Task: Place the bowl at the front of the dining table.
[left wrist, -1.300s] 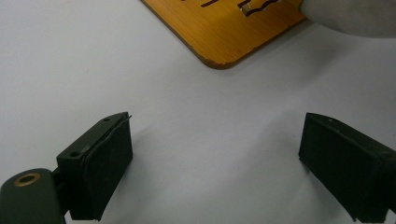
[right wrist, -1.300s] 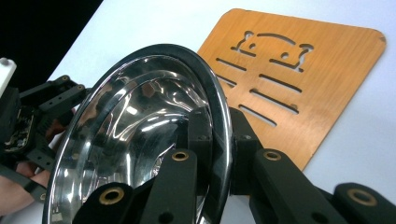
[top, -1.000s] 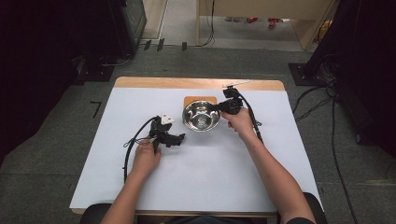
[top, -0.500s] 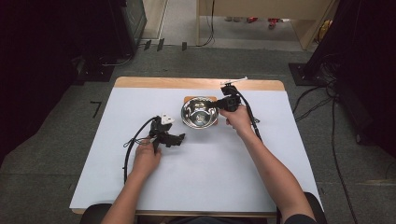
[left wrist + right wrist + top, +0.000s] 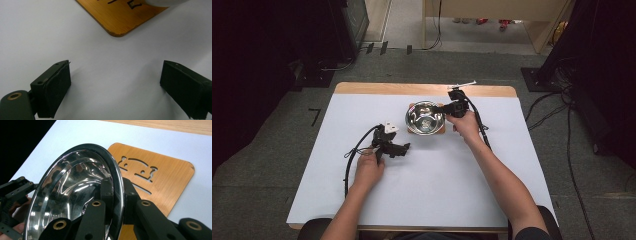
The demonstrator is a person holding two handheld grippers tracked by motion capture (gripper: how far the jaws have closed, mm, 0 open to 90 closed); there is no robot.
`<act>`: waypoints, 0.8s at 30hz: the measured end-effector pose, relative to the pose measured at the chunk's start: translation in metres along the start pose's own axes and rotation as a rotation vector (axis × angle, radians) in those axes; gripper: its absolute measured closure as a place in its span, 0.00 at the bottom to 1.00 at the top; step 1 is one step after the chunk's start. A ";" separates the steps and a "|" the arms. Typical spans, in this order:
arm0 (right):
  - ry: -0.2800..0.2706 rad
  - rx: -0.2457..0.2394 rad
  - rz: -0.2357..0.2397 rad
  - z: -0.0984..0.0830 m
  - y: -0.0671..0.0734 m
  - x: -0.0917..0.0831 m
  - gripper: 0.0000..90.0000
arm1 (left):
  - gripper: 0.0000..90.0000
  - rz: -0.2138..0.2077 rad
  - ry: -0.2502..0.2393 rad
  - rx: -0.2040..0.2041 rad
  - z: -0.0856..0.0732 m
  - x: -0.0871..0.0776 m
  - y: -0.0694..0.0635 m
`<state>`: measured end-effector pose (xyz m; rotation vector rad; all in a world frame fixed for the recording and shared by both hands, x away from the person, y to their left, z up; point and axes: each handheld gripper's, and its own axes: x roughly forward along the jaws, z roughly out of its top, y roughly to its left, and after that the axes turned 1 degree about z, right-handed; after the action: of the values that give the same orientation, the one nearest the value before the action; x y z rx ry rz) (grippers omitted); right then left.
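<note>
1. The table (image 5: 327,165) was covered by a big white sheet, with a strip of bare wood along the far edge.
2. The wooden board (image 5: 160,177) lay flat on the white sheet near that far edge. It had shapes cut into it.
3. The shiny metal bowl (image 5: 425,117) was over the board, tipped up on one side.
4. The right gripper (image 5: 451,109) was clamped on the bowl's rim, one jaw inside the bowl and one outside.
5. The left gripper (image 5: 401,148) rested on the sheet, near the board. Its jaws stood wide apart with nothing between them.
</note>
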<state>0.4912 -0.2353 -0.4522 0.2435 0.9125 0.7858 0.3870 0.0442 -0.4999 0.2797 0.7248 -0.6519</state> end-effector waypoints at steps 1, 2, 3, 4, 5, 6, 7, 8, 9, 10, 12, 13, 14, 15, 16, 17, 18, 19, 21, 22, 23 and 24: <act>0.000 0.000 0.000 0.000 0.000 0.000 0.93 | 0.11 0.000 0.000 0.000 0.000 0.000 0.000; -0.002 0.003 -0.001 0.000 0.000 0.001 0.93 | 0.11 0.000 0.000 0.000 0.000 0.000 0.000; -0.001 0.001 -0.004 0.000 -0.001 0.001 0.93 | 0.11 0.000 0.000 0.000 0.000 0.000 0.000; -0.003 0.003 -0.006 0.000 -0.002 0.002 0.93 | 0.11 0.000 0.000 0.000 0.000 0.000 0.000; -0.003 0.005 -0.009 0.000 -0.003 0.001 0.93 | 0.11 0.000 -0.001 0.000 0.000 0.000 0.000; -0.003 0.005 -0.009 0.000 -0.003 0.001 0.93 | 0.11 0.000 -0.001 0.000 0.000 0.000 0.000; -0.005 0.002 -0.020 0.001 -0.005 0.001 0.93 | 0.11 0.000 -0.001 0.000 0.000 0.000 0.000; -0.005 0.002 -0.020 0.001 -0.005 0.001 0.93 | 0.11 0.000 -0.001 0.000 0.000 0.000 0.000; -0.009 -0.002 -0.035 0.002 -0.007 0.000 0.93 | 0.11 0.000 0.000 0.000 0.000 0.000 0.000; -0.009 -0.002 -0.035 0.002 -0.007 0.000 0.93 | 0.11 0.000 0.000 0.000 0.000 0.000 0.000; -0.015 0.010 -0.036 0.003 -0.011 0.000 0.93 | 0.11 0.000 -0.001 0.000 0.000 0.000 0.000; -0.015 0.010 -0.040 0.004 -0.013 0.000 0.93 | 0.11 0.000 -0.001 0.000 0.000 0.000 0.000; -0.016 0.014 -0.041 0.004 -0.014 0.000 0.93 | 0.11 0.000 0.000 0.000 0.000 0.000 0.000; -0.016 0.014 -0.042 0.004 -0.015 0.001 0.93 | 0.11 0.000 0.000 0.000 0.000 0.000 0.000; -0.016 0.014 -0.042 0.004 -0.015 0.001 0.93 | 0.11 0.000 0.000 0.000 0.000 0.000 0.000; -0.015 0.023 -0.043 0.004 -0.017 0.001 0.93 | 0.11 0.000 0.000 -0.001 0.000 0.000 0.000; -0.015 0.023 -0.043 0.004 -0.017 0.001 0.93 | 0.11 0.000 0.000 -0.001 0.000 0.000 0.000; -0.018 0.028 -0.044 0.004 -0.019 0.002 0.93 | 0.11 0.000 0.000 0.000 0.000 0.000 0.000; -0.019 0.030 -0.046 0.004 -0.019 0.003 0.93 | 0.11 0.000 -0.001 0.000 0.000 0.000 0.000; -0.023 0.030 -0.047 0.004 -0.019 0.003 0.93 | 0.11 0.000 0.000 0.000 0.000 0.000 0.000; -0.031 0.027 -0.053 0.004 -0.019 0.004 0.93 | 0.11 0.000 -0.001 0.000 0.000 0.000 0.000; -0.038 0.025 -0.058 0.004 -0.019 0.004 0.93 | 0.11 0.000 0.000 0.000 0.000 0.000 0.000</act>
<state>0.5057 -0.2451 -0.4621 0.2522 0.8906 0.7148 0.3869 0.0441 -0.4999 0.2796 0.7244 -0.6516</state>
